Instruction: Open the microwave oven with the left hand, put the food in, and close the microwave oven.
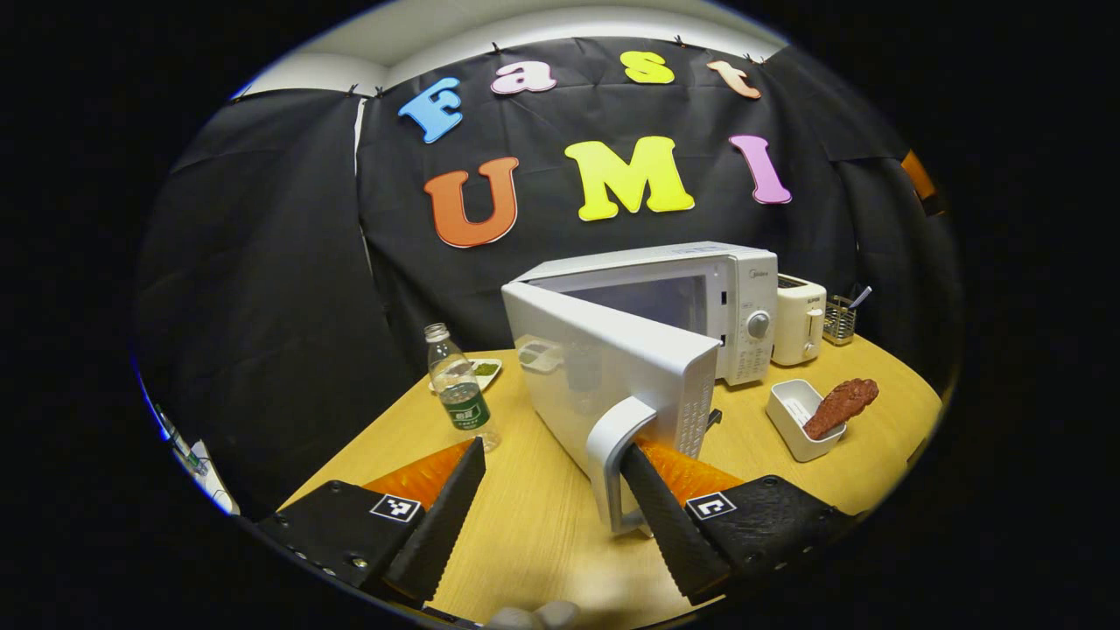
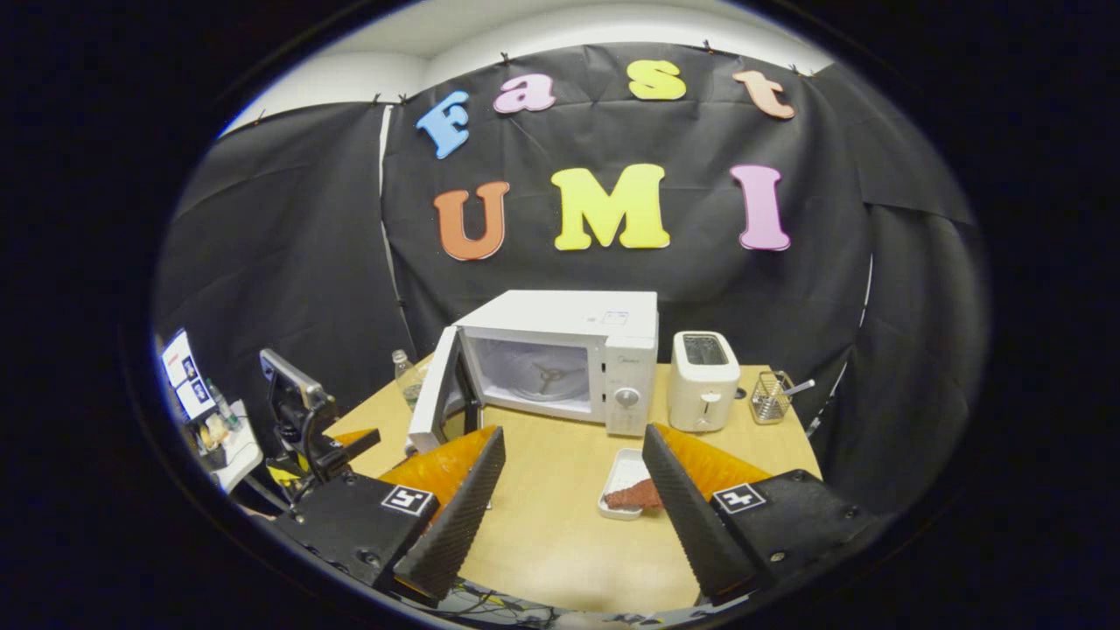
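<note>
Left gripper point(image 1: 547, 490) closest to lens, fingers spread wide, nothing clamped; one finger point(image 1: 652, 494) hooked behind the door handle point(image 1: 612, 455), likely how the door gets dragged rather than pinched. Microwave point(image 2: 560, 359) sits toward the back edge of the table point(image 2: 551, 525), middle; door point(image 1: 612, 385) swung roughly halfway out on its left hinge, cavity and turntable visible in the right gripper view. So the opening step looks nearly done, a bit more swing would clear the way for loading. Right gripper point(image 2: 573, 503) also spread, holding nothing, hovering above the near edge of the table and aimed at the food, probably waiting its turn. Food point(image 2: 634, 495): brown piece lying in a white tray point(image 2: 623, 472), in front of the microwave's control panel, toward the front-right of the table, partly overhanging the tray rim in the left gripper view. Toaster point(image 2: 703, 369) just right of the microwave, wire basket point(image 2: 770, 395) by the back right corner. Water bottle point(image 1: 459, 389) and a small plate point(image 1: 484, 371) toward the left edge, behind the open door, out of the loading path.
</note>
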The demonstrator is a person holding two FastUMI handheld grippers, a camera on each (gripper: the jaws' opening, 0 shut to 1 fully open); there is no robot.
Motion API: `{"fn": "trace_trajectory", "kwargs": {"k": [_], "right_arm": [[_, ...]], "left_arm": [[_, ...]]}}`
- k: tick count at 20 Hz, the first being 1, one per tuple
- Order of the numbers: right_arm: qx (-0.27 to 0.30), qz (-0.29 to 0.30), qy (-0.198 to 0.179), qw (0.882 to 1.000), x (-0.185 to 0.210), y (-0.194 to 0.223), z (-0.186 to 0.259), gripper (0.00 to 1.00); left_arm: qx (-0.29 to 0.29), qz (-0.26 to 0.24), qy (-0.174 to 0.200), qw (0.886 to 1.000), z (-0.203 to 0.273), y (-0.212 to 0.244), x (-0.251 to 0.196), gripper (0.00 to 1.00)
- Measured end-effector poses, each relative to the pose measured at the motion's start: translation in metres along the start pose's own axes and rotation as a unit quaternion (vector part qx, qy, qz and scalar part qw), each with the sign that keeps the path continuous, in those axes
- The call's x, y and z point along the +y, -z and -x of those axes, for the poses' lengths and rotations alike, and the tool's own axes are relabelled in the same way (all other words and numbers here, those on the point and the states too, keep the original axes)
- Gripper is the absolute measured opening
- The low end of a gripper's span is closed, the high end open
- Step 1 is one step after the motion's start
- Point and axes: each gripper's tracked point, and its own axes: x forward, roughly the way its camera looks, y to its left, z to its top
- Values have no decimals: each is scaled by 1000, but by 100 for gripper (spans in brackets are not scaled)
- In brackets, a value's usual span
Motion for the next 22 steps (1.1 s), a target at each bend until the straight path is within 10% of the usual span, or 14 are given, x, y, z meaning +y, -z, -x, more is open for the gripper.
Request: {"fn": "trace_trajectory", "kwargs": {"k": [16, 22], "right_arm": [[22, -22, 18, 999, 28, 35, -10, 100], [35, -44, 52, 997, -8, 57, -17, 100]], "left_arm": [[27, 13, -63, 998, 26, 29, 133, 84], [25, 6, -63, 998, 36, 26, 142, 95]]}}
